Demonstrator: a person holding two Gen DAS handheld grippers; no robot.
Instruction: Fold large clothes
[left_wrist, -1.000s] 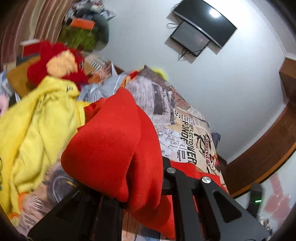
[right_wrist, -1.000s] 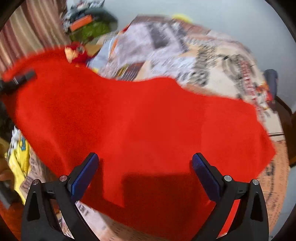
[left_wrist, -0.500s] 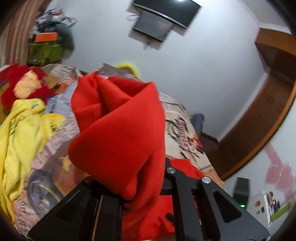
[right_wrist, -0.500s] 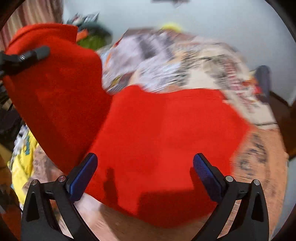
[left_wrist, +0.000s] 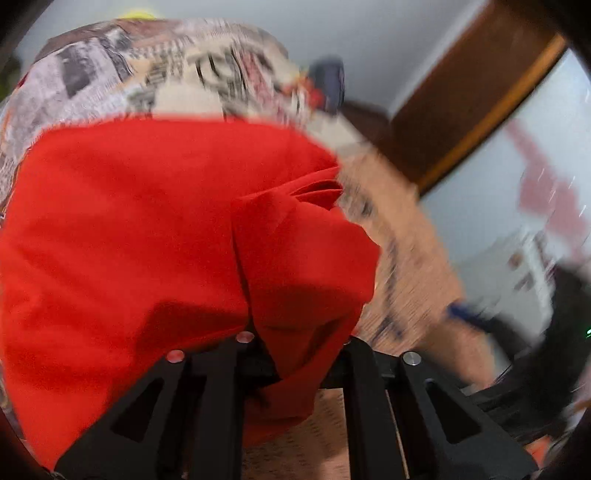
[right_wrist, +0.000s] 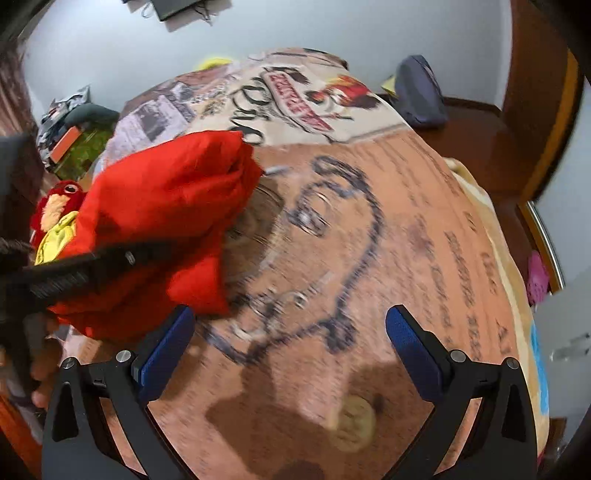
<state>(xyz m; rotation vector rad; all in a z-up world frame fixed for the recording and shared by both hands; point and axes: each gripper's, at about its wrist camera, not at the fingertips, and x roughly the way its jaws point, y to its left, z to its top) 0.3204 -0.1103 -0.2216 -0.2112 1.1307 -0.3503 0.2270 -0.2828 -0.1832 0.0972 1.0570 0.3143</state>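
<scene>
My left gripper (left_wrist: 295, 354) is still pinched tight on the big red cloth (left_wrist: 147, 229). A second ago the cloth hung up high, with a yellow top at nine o'clock. Now it lies low on the bed cover with newspaper pictures (right_wrist: 369, 258). My right gripper (right_wrist: 291, 354) stays wide and holds nothing; the red cloth has slid away to ten o'clock.

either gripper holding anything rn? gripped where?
Left gripper is shut on a bunched fold of the red garment. Right gripper is open, holding nothing.
</scene>
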